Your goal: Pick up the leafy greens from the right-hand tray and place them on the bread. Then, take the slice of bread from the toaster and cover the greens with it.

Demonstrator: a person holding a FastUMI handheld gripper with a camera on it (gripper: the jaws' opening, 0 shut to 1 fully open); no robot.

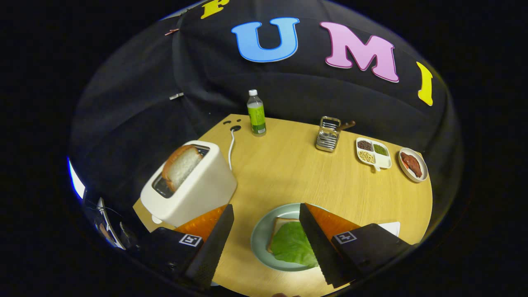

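— What are your fingers doing?

— My gripper (266,210) is spread wide with nothing between the fingers; they sit at the bottom of the frame, tips apart over the wooden table (288,165).

— And the greens?

— The lettuce leaf (293,244) lies on a slice of bread (277,227) on the pale green plate (260,235), low in the frame, between my fingers and partly under the right one, which hides the leaf's right edge.

— The other slice?

— The slice of bread in the toaster (180,165) stands up out of the slot, tilted, in the cream toaster (194,185) at the left of the frame, just beyond my left fingertip. A white cord (231,148) runs from behind the toaster toward the table's far edge.

— What else is out there?

— Toward the upper middle, a bottle with a green label (256,113) stands at the far edge. Right of it is a metal utensil holder (328,134) with a wooden handle sticking out, then a white divided dish of beans and seeds (373,153), then a small plate with a piece of reddish meat (412,164) at the right. A white tray corner (392,227) shows beside my right finger.
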